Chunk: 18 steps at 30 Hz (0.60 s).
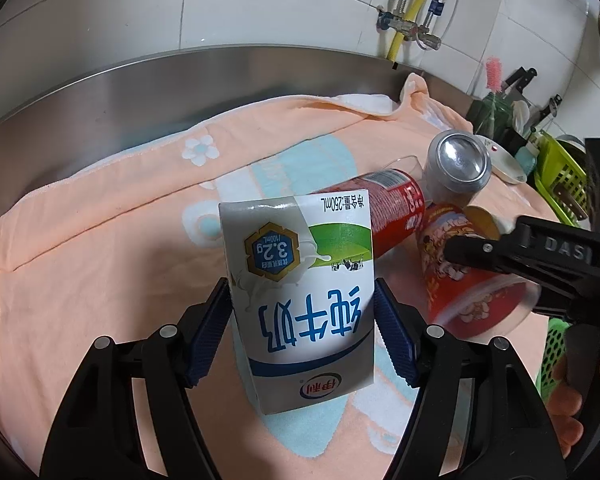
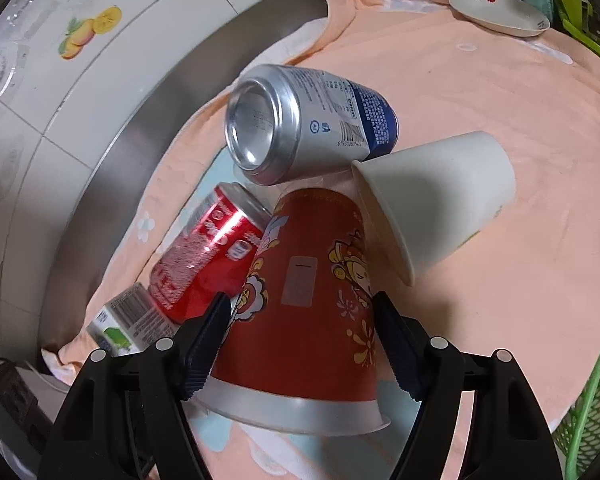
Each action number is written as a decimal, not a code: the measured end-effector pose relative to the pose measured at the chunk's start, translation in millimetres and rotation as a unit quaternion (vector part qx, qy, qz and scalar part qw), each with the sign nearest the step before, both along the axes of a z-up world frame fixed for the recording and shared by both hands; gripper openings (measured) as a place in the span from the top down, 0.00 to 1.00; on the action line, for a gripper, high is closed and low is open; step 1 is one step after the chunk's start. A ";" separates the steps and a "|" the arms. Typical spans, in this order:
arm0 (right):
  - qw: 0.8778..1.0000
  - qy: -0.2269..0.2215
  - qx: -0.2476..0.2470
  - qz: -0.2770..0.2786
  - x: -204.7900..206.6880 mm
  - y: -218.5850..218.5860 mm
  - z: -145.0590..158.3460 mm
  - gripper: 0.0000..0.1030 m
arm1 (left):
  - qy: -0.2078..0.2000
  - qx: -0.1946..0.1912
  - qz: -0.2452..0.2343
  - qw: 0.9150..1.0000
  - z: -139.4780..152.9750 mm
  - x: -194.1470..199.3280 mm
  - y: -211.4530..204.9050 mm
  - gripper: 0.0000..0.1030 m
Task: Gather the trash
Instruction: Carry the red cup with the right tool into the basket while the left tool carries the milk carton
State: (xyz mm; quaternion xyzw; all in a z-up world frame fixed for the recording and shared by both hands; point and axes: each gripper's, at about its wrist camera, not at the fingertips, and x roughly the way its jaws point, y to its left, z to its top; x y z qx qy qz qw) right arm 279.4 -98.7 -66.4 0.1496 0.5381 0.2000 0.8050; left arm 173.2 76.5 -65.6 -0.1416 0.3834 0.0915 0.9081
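A white and blue milk carton [image 1: 300,312] stands between the blue pads of my left gripper [image 1: 302,292], which is shut on its two sides. A red printed paper cup [image 2: 300,344] lies with its rim toward the camera, and my right gripper [image 2: 302,300] is shut on it, a pad against each side. Leaning on that cup are a red can [image 2: 208,256], a silver and blue can [image 2: 300,124] and a white paper cup [image 2: 440,208]. The left wrist view shows the right gripper's finger [image 1: 500,248] over the red cup [image 1: 472,296].
Everything rests on a peach towel [image 2: 500,100] spread over a steel counter [image 1: 160,92] below a tiled wall. A white plate [image 2: 496,14] sits at the towel's far edge. A green basket [image 2: 592,400] stands at the right, with knives and dishes behind it.
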 end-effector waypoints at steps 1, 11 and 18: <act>1.000 -0.003 0.003 0.001 -3.4 -2.8 2.2 0.32 | -0.001 0.000 -0.001 1.000 0.6 -1.3 -0.3 0.33; 1.000 -0.026 0.016 0.008 -32.1 -33.4 17.2 0.33 | -0.007 -0.003 -0.016 1.000 6.4 -16.2 -8.0 0.34; 0.999 -0.036 0.026 -0.003 -46.6 -63.1 24.4 0.33 | -0.018 -0.003 -0.038 0.999 16.1 -25.2 -23.4 0.34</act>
